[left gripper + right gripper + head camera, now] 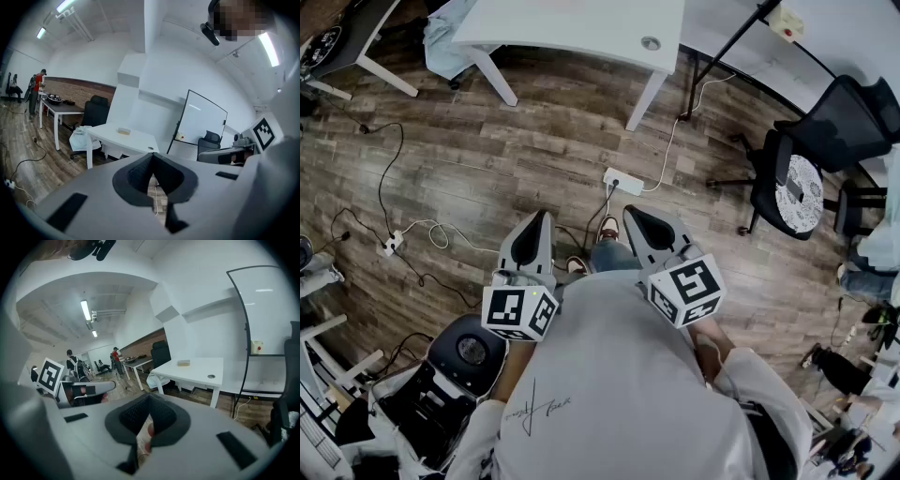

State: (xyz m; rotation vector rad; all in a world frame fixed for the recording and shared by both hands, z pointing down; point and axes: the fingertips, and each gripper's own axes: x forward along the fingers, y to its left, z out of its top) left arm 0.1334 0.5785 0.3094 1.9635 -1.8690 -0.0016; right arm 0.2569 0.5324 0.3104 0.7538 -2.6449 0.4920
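Two grippers held shut and empty above the floor

The left gripper [536, 230] and right gripper [645, 225] hang side by side, each with its jaws pressed together at the tips and nothing between them, over the wooden floor [516, 141]. A shoe [607, 228] shows between them. Beyond it lies a white power strip [623, 181], and farther off stands a white table [581, 28].

Hand-held grippers: two, left hand-held gripper [540, 221], right hand-held gripper [635, 217]
Marker cubes [518, 312] [687, 291]: two
Bench [581, 28]: one
Power strips [622, 181] [391, 246] on the floor: two
Shoes [607, 228] [575, 266]: two
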